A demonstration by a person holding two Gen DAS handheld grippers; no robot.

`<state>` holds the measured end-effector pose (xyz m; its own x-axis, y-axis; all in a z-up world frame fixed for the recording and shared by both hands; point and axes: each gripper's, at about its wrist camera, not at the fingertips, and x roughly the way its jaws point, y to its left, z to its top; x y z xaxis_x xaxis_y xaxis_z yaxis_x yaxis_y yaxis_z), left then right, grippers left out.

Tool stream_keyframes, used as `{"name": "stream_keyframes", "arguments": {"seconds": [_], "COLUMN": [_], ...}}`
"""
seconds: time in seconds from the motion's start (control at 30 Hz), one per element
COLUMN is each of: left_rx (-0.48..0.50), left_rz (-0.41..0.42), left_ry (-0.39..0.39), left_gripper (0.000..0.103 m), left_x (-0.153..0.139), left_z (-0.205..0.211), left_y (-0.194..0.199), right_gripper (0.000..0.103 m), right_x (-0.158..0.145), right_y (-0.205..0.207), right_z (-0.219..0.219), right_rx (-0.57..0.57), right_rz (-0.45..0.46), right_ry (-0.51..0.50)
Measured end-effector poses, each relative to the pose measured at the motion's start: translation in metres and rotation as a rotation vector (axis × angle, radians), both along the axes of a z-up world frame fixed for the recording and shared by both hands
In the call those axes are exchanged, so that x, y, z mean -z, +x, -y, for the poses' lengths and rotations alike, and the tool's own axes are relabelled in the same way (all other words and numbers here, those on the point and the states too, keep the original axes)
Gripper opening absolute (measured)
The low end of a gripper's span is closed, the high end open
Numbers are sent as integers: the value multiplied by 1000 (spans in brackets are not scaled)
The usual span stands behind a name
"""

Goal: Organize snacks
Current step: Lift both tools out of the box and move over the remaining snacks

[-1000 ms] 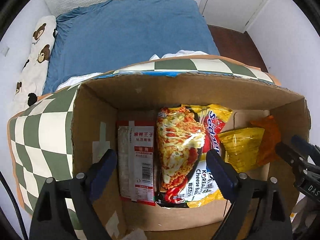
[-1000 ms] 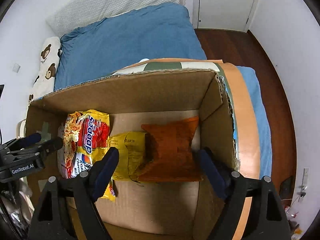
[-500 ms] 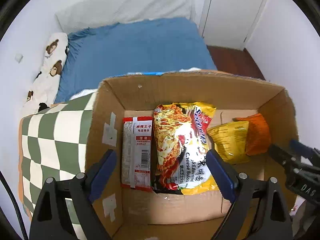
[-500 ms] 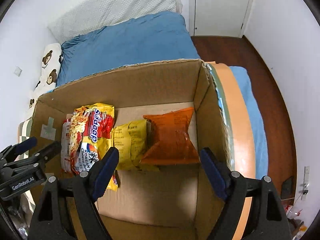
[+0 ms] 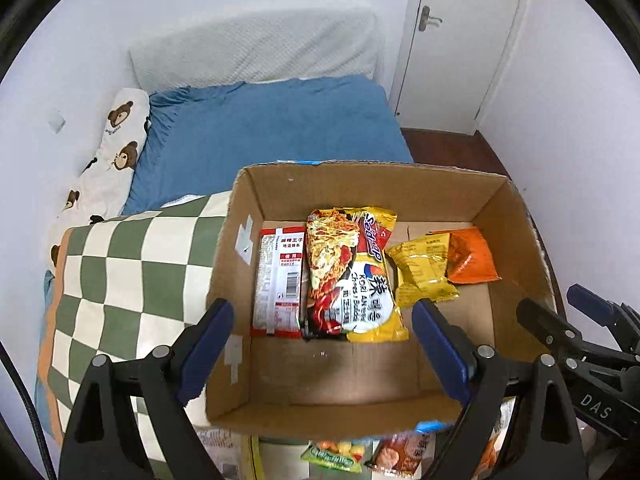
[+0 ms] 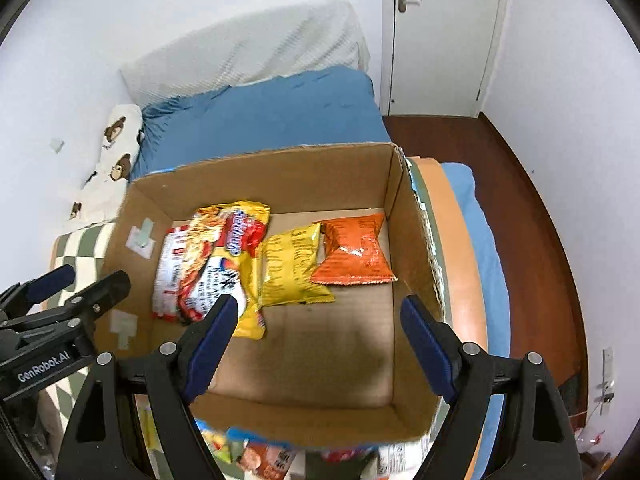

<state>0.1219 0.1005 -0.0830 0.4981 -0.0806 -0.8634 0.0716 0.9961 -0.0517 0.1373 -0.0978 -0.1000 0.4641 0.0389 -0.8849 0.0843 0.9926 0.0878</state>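
Note:
An open cardboard box (image 5: 240, 216) (image 6: 412, 240) stands on the bed. Inside lie a white and red packet (image 5: 278, 280), a yellow noodle pack (image 5: 352, 276) (image 6: 224, 256), a yellow bag (image 5: 422, 272) (image 6: 290, 268) and an orange bag (image 5: 468, 256) (image 6: 352, 250), side by side. My left gripper (image 5: 322, 344) is open and empty above the box's near edge. My right gripper (image 6: 320, 340) is open and empty above the box's near right part. More snack packets (image 5: 360, 452) (image 6: 256, 456) lie below the box's near wall, partly hidden.
A green and white checkered cloth (image 5: 120, 280) lies left of the box. The blue bed (image 5: 264, 132), a bear-print pillow (image 5: 116, 148) and a white headboard cushion (image 5: 256, 52) lie beyond. A white door (image 5: 460, 40) and dark wood floor (image 6: 540, 220) are at the right.
Both grippers have risen and pulled back from the box, still open and empty. The box looks smaller and the snack packets below its near wall have come into view.

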Motion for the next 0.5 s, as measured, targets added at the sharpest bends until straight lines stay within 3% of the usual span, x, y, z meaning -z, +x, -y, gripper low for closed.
{"name": "stream_keyframes", "arguments": {"seconds": [0.37, 0.5], "left_rx": [6, 11], "left_rz": [65, 49], "left_ry": [-12, -20], "left_gripper": [91, 91], "left_x": [-34, -34], "left_z": [-7, -9], "left_y": [-56, -79], "right_gripper": [86, 86], "right_x": [-44, -48], "right_y": [-57, -81], "right_z": [-16, -17], "right_rx": [-11, -4], "right_rz": [75, 67], "right_ry": [17, 40]}}
